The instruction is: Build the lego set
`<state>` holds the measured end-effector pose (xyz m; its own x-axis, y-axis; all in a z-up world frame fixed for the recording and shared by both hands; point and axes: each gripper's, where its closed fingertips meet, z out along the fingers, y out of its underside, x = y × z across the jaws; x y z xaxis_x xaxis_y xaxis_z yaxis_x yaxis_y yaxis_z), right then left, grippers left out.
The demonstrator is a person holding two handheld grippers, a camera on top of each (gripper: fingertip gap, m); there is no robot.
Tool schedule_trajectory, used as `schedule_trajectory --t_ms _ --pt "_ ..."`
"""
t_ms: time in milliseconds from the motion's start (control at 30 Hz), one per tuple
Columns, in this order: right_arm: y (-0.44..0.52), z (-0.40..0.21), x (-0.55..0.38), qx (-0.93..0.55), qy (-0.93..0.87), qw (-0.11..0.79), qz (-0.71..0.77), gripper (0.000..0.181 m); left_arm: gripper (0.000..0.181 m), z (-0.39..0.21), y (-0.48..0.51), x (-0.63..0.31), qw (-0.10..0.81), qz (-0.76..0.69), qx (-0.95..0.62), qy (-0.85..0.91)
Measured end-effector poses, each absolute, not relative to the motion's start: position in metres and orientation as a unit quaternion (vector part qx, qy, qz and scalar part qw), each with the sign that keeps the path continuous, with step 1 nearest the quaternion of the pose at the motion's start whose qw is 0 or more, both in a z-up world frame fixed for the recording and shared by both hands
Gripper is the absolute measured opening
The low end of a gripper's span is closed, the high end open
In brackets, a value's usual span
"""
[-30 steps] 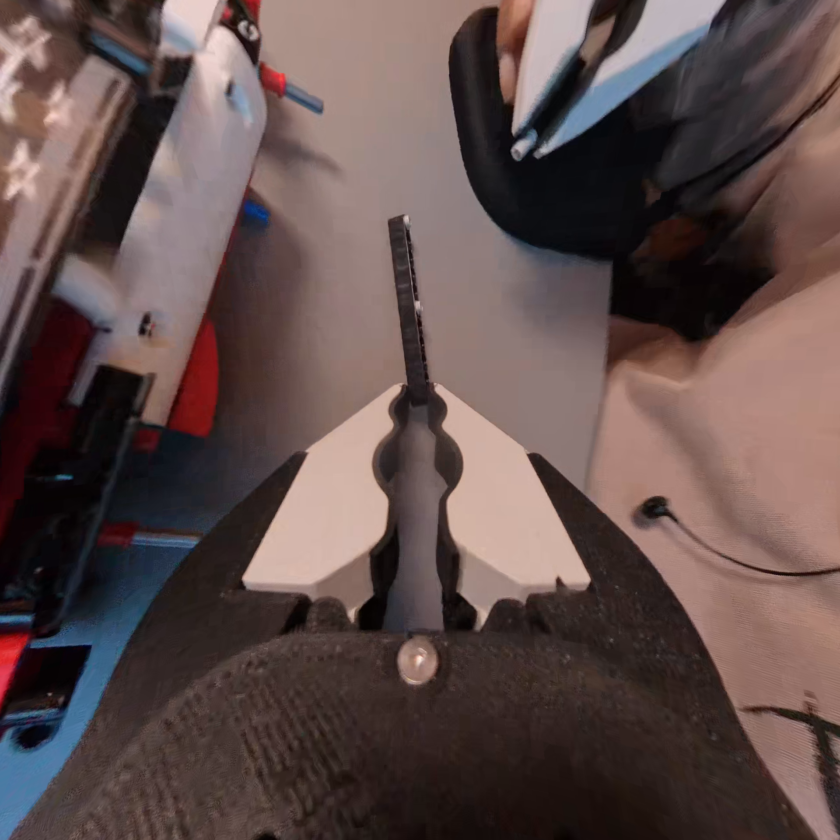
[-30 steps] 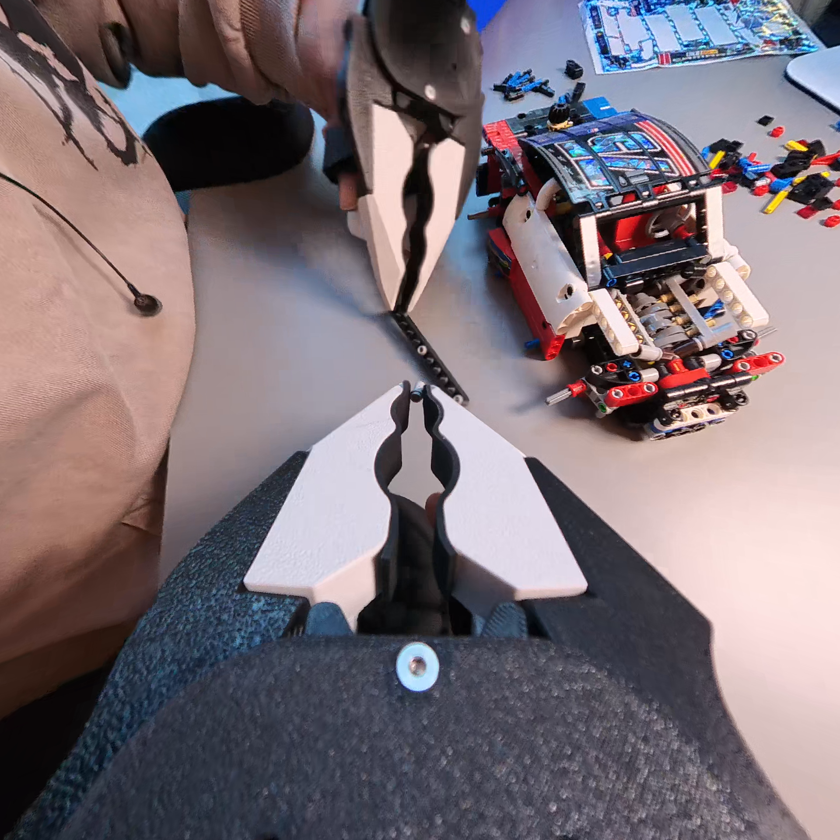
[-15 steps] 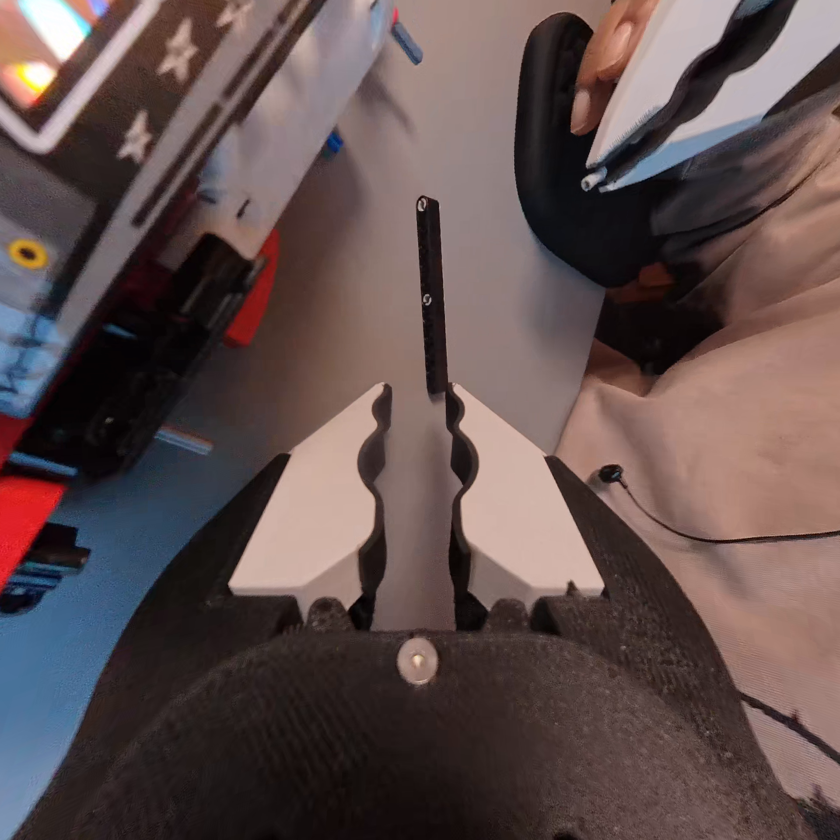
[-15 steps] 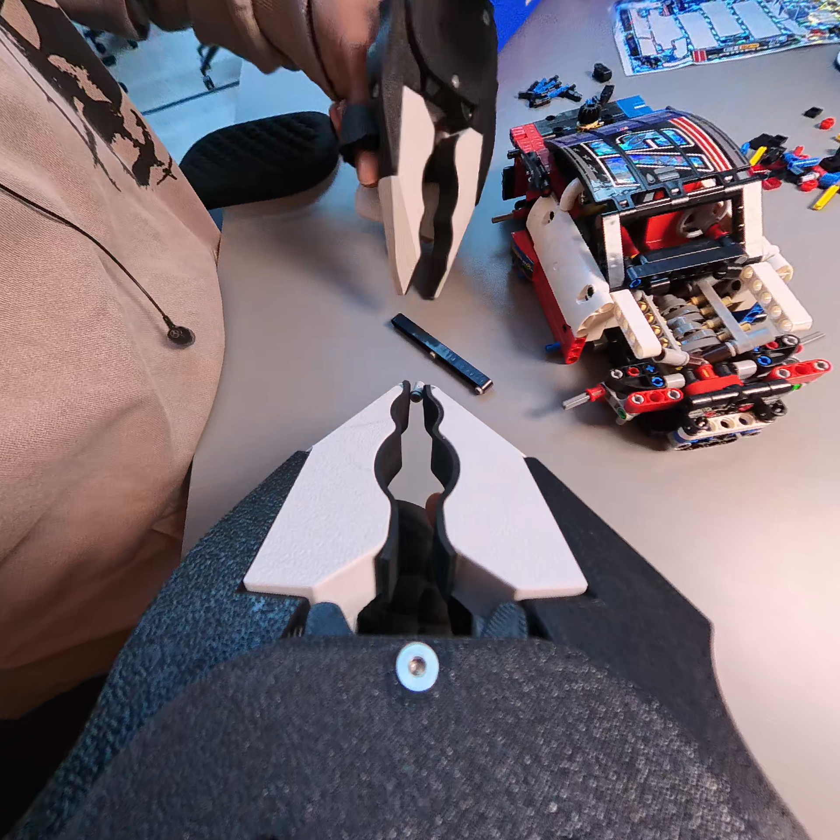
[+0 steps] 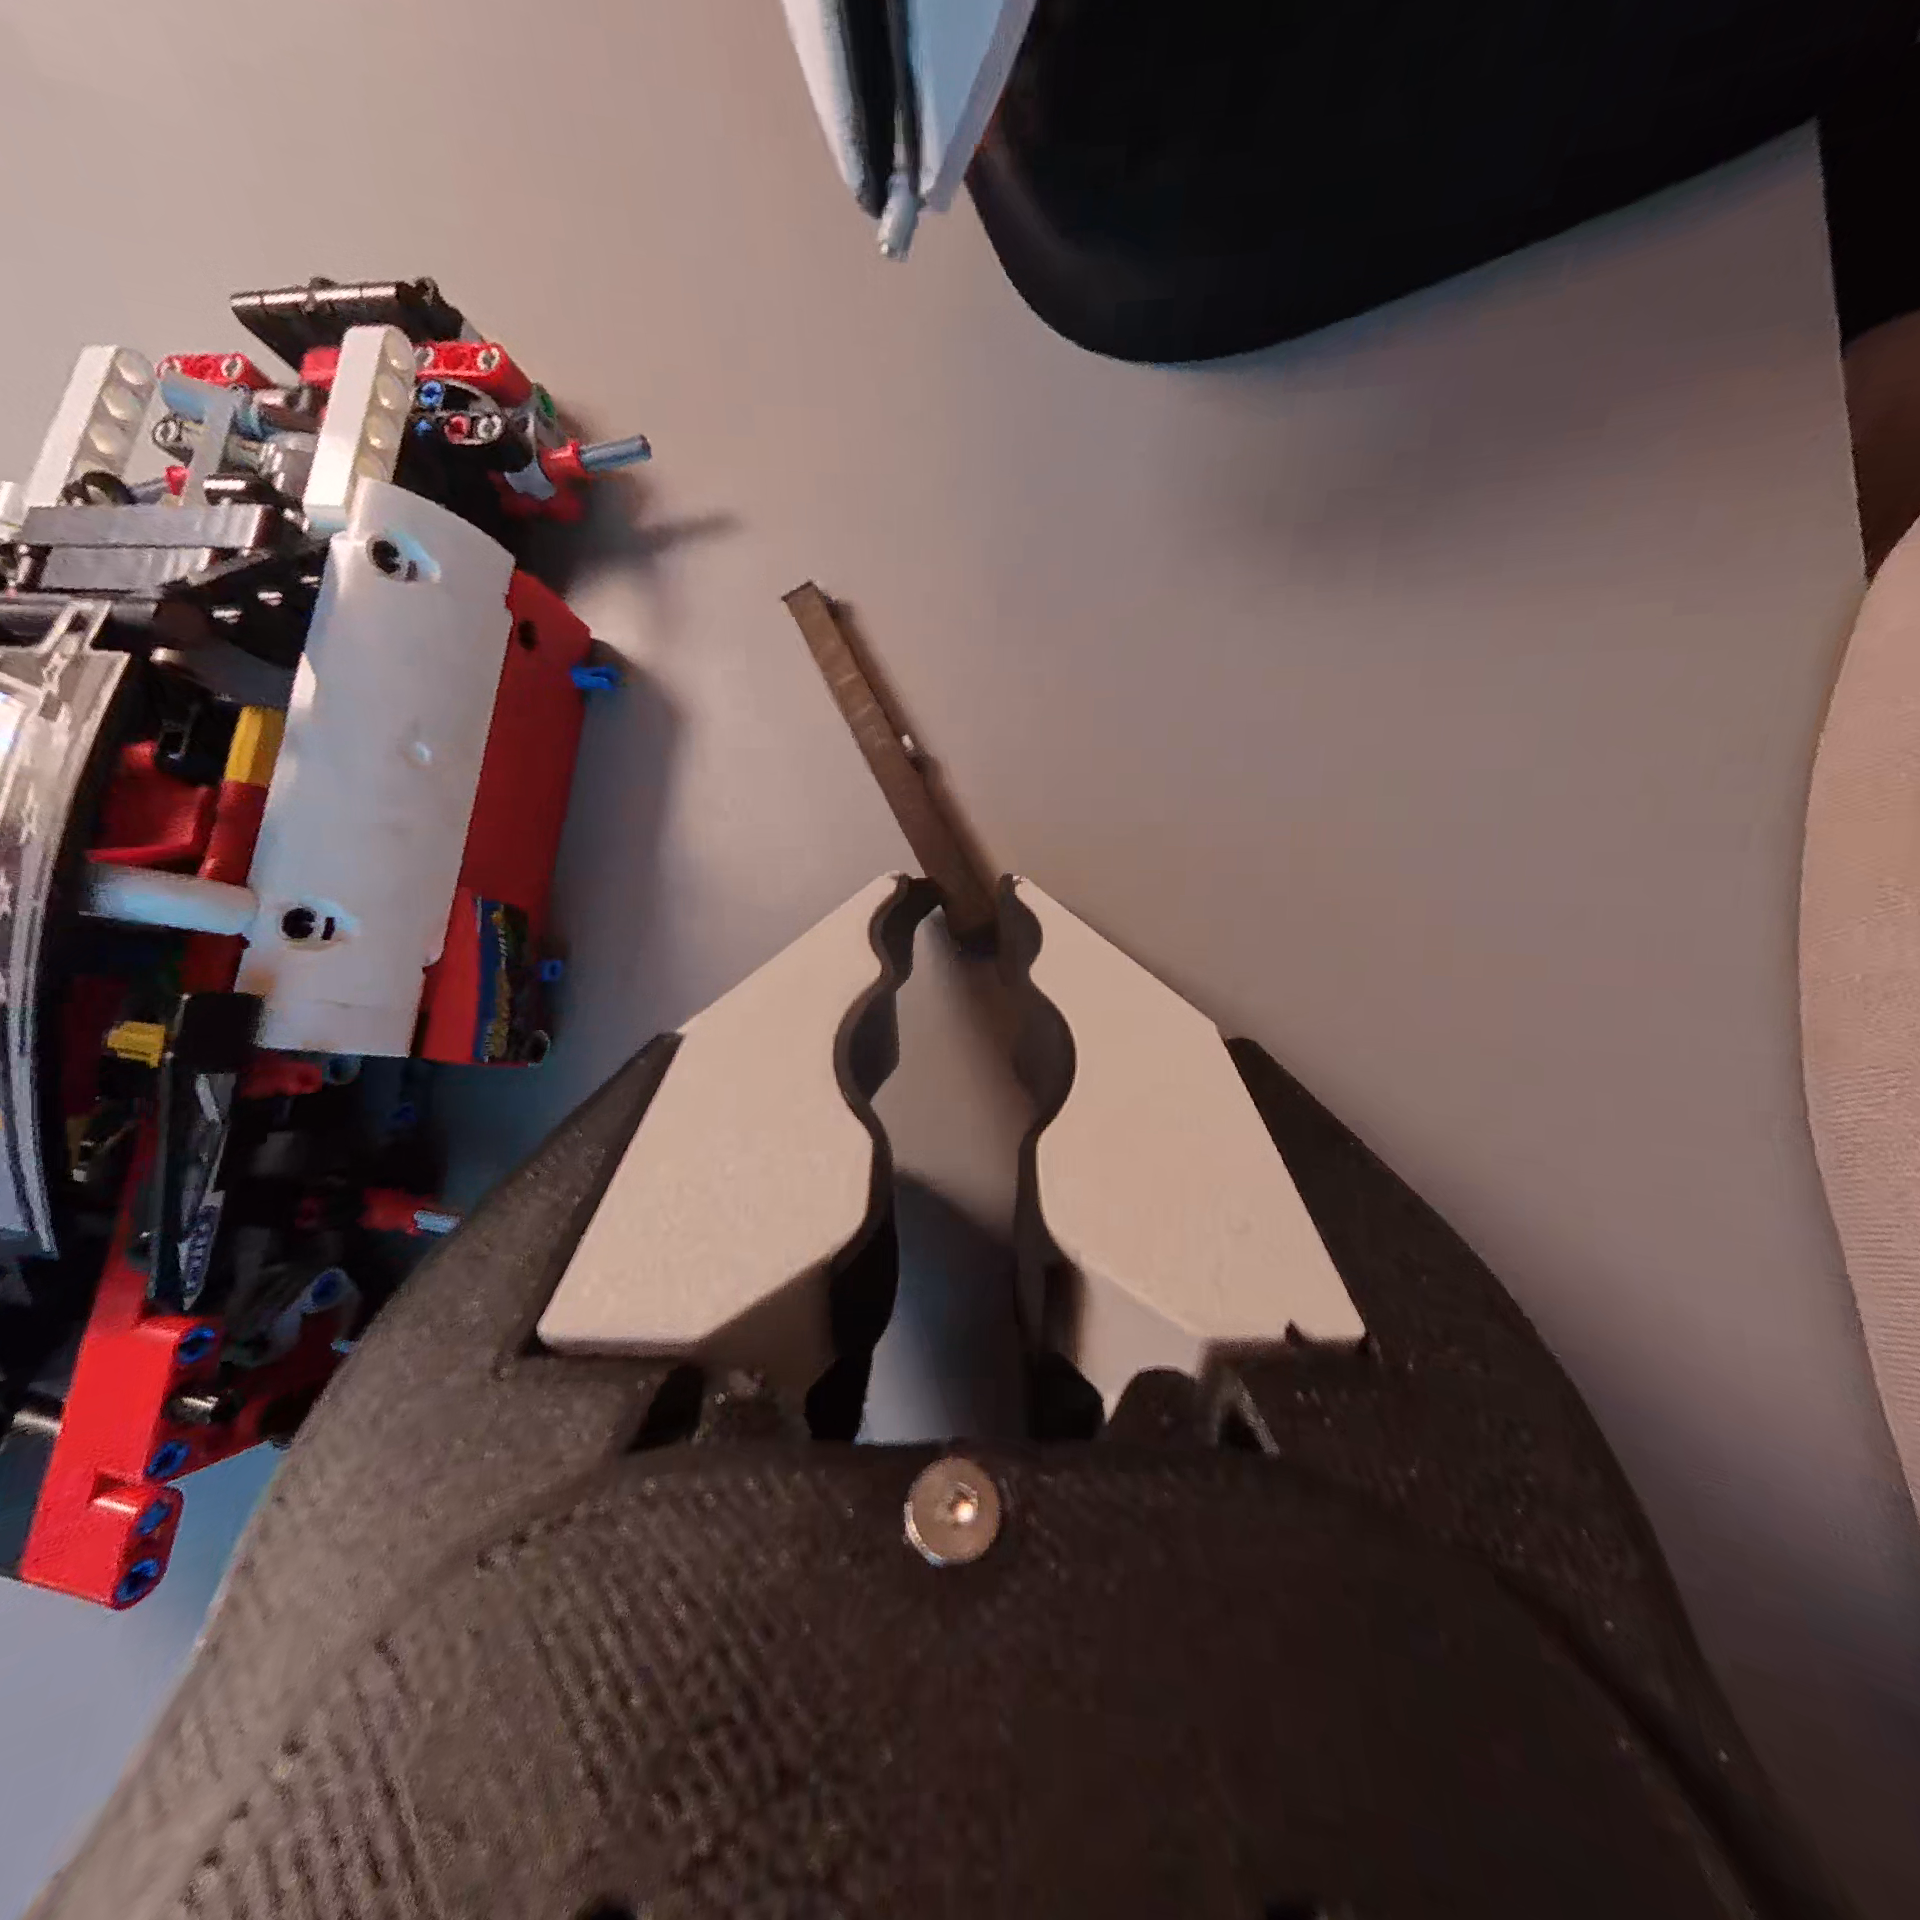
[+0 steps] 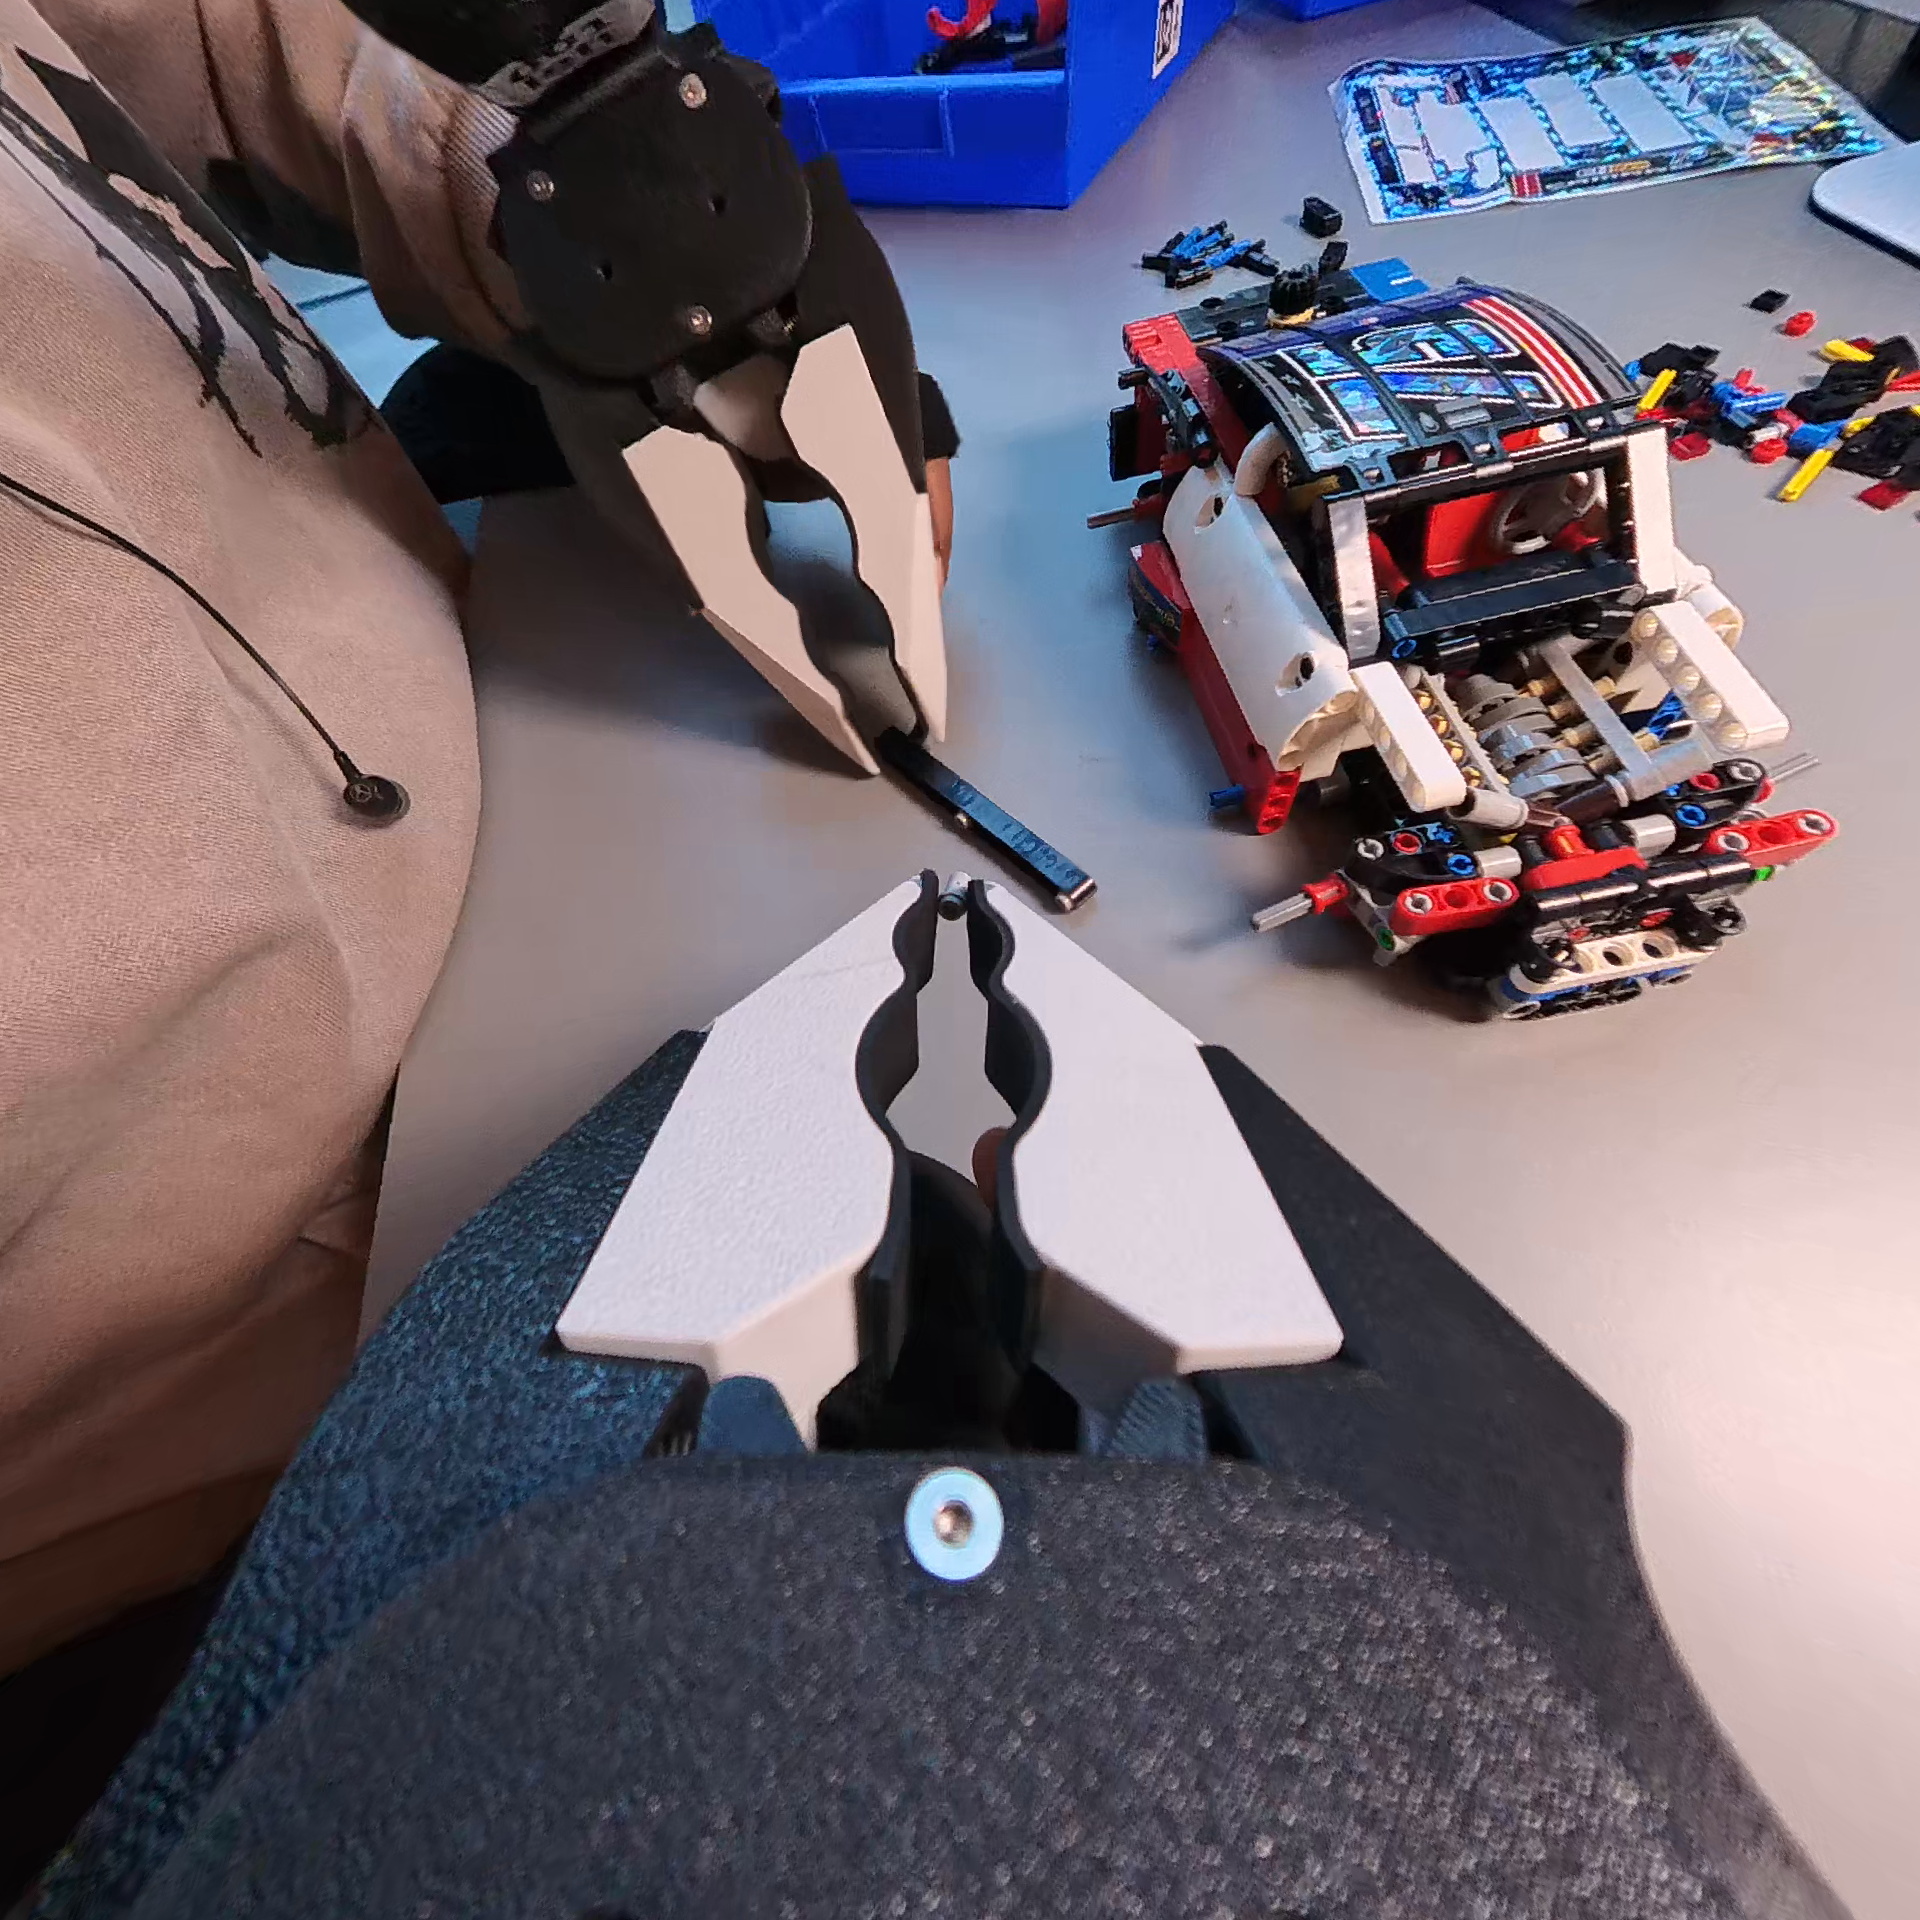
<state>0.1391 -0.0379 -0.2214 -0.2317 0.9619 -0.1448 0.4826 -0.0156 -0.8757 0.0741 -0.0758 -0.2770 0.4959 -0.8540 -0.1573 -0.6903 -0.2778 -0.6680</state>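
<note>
A long black Lego beam (image 6: 987, 831) lies flat on the grey table. My left gripper (image 5: 956, 904) is open, and its fingertips straddle the beam's near end (image 5: 894, 758); it also shows in the right wrist view (image 6: 899, 732). My right gripper (image 6: 951, 891) is shut on a small grey pin (image 6: 951, 896) and hangs just short of the beam's far end. It shows at the top of the left wrist view (image 5: 902, 197) with the pin (image 5: 896, 227) sticking out. The half-built red, white and black Lego car (image 6: 1455, 644) stands right of the beam, also seen in the left wrist view (image 5: 312, 831).
A blue bin (image 6: 935, 104) and a shiny sticker sheet (image 6: 1600, 114) lie at the back. Loose small pieces (image 6: 1818, 405) are scattered at the far right, more (image 6: 1216, 255) behind the car. A person's beige sleeve and torso (image 6: 156, 727) fill the left. The tips of one gripper are about 10 cm away from the tips of the other.
My left gripper let go of the black beam, which dropped flat onto the table. It has since come back down with open fingers around the beam's end. The right gripper kept holding the pin.
</note>
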Motion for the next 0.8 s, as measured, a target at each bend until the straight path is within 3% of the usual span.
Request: schedule_trajectory --t_ms 200,333,433,500,667,800 --pt "-0.038 -0.219 0.143 -0.559 -0.638 0.279 0.45 0.003 0.009 -0.278 -0.071 0.071 0.286 -0.192 -0.847 0.406" --pt "-0.038 -0.218 0.145 -0.562 -0.635 0.275 0.454 0.003 0.0 -0.271 -0.079 0.076 0.165 -0.36 -0.88 0.261" --pt "-0.04 -0.222 0.144 -0.562 -0.645 0.27 0.443 0.003 0.013 -0.262 -0.077 0.074 0.122 -0.431 -0.876 0.18" --pt "-0.041 -0.224 0.144 -0.561 -0.65 0.268 0.436 0.003 0.023 -0.26 -0.072 0.067 0.145 -0.413 -0.88 0.184" --pt "-0.038 -0.224 0.144 -0.563 -0.646 0.27 0.439 0.003 0.024 -0.253 -0.077 0.072 0.255 -0.305 -0.857 0.328" --pt "-0.036 -0.225 0.142 -0.564 -0.647 0.273 0.435 0.003 0.026 -0.259 -0.086 0.087 0.292 -0.239 -0.839 0.391"
